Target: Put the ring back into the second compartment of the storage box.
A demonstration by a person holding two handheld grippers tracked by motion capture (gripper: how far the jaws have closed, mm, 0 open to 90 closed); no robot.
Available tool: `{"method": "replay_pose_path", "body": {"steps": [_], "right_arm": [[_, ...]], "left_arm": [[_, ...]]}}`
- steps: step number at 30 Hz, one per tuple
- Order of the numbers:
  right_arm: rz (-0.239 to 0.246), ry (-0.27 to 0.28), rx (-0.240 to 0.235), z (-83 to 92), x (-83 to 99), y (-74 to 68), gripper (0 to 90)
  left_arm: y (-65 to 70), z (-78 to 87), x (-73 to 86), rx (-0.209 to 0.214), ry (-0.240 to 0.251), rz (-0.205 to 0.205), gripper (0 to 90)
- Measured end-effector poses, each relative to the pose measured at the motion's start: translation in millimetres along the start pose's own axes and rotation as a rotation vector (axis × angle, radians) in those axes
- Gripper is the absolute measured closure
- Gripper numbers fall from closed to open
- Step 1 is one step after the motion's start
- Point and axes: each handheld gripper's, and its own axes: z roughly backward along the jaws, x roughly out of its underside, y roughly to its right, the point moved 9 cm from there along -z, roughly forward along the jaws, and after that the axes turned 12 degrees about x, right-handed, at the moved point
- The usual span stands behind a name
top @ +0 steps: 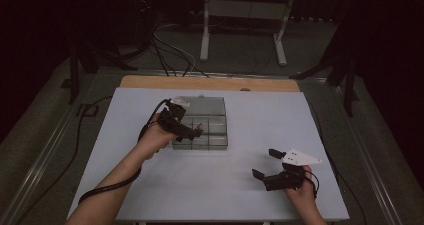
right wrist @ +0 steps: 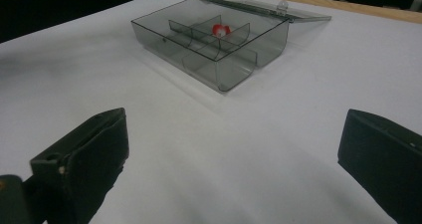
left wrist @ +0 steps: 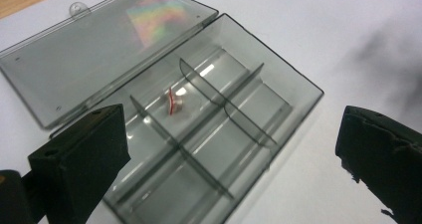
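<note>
Left claw [left wrist: 231, 149] — agape over box [left wrist: 278, 79]

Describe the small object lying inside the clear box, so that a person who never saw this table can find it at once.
On the white table stands a smoky transparent box with its lid folded open flat behind it. Thin walls divide it into compartments. In one middle compartment of the row next to the lid lies a tiny red and white piece; the other compartments are empty.
</note>
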Motion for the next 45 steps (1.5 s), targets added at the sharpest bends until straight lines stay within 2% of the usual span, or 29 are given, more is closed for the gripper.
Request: {"method": "replay_pose_path", "body": {"steps": [4,6,10,11,14,19,23,25,28,31,34,42,45], "right_arm": [[-0.002,0.001,-0.001,0.3,-0.1,0.1,0.0],[-0.001,0.0,0.0,-0.2,0.0,-0.1,0.0],[0.002,-0.002,-0.001,0.0,-0.2,-1.1,0.0],[0.002,0.0,0.0,0.1,-0.5,-1.0,0.0],[0.003,-0.005,0.001,-0.7,0.0,-1.1,0.0],[0.004,-0.003,0.003,-0.4,-0.1,-1.7,0.0],[0.003,-0.007,0.001,-0.6,0.4,-1.1,0.0],[0.005,-0.007,0.002,-0.9,0.1,-1.7,0.0],[0.012,-0.006,0.004,-0.1,-0.1,-2.3,0.0],[0.01,-0.006,0.005,0.0,-0.1,-1.9,0.0],[0.01,-0.011,0.005,-1.0,0.6,-2.0,0.0],[0.014,-0.013,0.003,-1.1,0.9,-2.6,0.0],[0.015,-0.016,0.002,-1.4,1.3,-2.6,0.0]], "left_arm": [[-0.4,12.2,13.7,0.012,0.012,0.001,1.4],[-2.6,17.6,20.3,0.003,0.009,0.008,1.4],[-1.3,27.5,32.9,0.021,0.01,0.001,1.4],[0.0,29.0,36.0,0.035,0.015,0.002,1.4],[0.5,32.3,45.4,0.036,0.018,0.021,1.3],[4.3,38.1,61.6,0.048,0.04,0.007,1.3],[7.2,38.5,74.6,0.065,0.055,0.009,1.3],[5.5,37.4,80.1,0.053,0.055,0.005,0.9],[5.2,37.6,86.6,0.071,0.068,0.001,0.8],[4.7,37.1,94.8,0.054,0.063,-0.031,0.8],[4.7,35.9,104.1,0.046,0.056,-0.044,0.8],[5.6,37.7,125.2,0.049,0.076,-0.061,0.8],[6.4,38.1,133.5,0.034,0.081,-0.066,0.8]]}}
